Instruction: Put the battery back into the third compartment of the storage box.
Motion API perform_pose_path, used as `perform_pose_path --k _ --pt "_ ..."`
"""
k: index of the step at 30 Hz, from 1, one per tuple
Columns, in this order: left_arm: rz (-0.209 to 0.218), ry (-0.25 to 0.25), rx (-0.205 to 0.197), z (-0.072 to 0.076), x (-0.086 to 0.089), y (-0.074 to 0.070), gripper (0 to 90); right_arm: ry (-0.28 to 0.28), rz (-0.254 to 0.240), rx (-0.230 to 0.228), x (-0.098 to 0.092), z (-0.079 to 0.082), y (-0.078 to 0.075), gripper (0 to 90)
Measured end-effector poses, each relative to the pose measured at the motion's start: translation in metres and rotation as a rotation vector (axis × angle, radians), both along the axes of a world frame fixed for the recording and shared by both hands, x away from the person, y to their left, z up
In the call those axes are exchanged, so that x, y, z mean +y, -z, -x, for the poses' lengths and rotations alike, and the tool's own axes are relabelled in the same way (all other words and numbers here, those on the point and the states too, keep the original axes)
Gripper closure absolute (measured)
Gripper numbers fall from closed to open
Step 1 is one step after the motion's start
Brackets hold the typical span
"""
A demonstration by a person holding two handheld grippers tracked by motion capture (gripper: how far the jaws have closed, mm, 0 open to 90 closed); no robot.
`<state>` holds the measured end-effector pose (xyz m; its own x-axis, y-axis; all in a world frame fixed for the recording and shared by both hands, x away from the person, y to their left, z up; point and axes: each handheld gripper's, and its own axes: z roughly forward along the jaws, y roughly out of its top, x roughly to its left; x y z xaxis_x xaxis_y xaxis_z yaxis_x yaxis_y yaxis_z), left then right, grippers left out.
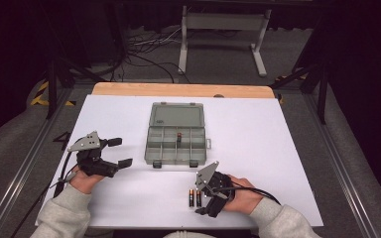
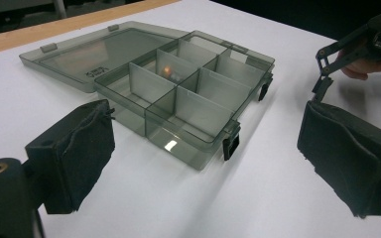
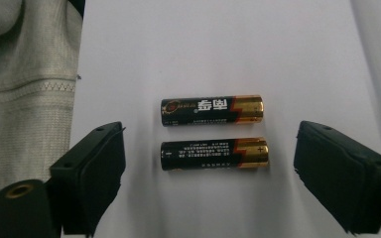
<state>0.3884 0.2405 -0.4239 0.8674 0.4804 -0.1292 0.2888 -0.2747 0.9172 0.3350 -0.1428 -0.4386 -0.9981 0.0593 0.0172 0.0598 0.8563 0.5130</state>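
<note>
Both AA batteries lie between my right tool's wide jaws, untouched; organizer box above, left tool open, empty.

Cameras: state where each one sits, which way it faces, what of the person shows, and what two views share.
High view: above the person's side, looking forward and down on the table; both forearms, left gripper and right gripper show.
Left gripper view: low on the left gripper, facing the open box; its pads show.
Right gripper view: on the right gripper, looking down at two batteries between open jaws; a sleeve shows.
Shared: high and left gripper views both show the box.
</note>
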Motion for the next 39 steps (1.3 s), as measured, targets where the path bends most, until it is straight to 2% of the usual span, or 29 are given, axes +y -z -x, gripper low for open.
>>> perform_pose_path --k 1,9,10,15,19,20,33,39 --pt "0.000 0.000 0.000 0.0000 -0.0001 0.0000 8.2 0.006 0.011 -0.001 -0.0003 0.0010 -0.0002 17.3" --pt "0.000 -0.001 0.000 0.0000 -0.0001 0.0001 8.2 -0.002 0.010 -0.032 -0.0006 0.0005 0.0018 25.4" --pt "-0.001 0.000 0.001 0.0000 0.0001 0.0000 8.2 -0.003 0.012 -0.022 -0.0007 0.0004 0.0021 25.7" --pt "0.002 -0.004 -0.007 -0.0006 0.0003 0.0001 8.2 -0.004 0.016 -0.028 -0.0006 0.0012 0.0025 33.0" --pt "-0.004 -0.004 0.002 -0.0003 0.0002 0.0003 8.2 -0.011 0.018 -0.031 -0.0010 0.0014 0.0018 36.1" --pt "0.003 0.000 0.007 -0.0004 -0.0001 0.0009 8.2 -0.017 0.018 -0.048 -0.0007 0.0026 0.0012 38.2" --pt "0.009 -0.003 0.002 -0.0007 0.0002 0.0006 8.2 -0.023 0.019 -0.048 -0.0001 0.0024 0.0005 41.3" --pt "0.008 -0.003 0.002 -0.0008 0.0002 0.0007 8.2 -0.025 0.008 -0.043 -0.0006 0.0018 -0.0050 41.6"
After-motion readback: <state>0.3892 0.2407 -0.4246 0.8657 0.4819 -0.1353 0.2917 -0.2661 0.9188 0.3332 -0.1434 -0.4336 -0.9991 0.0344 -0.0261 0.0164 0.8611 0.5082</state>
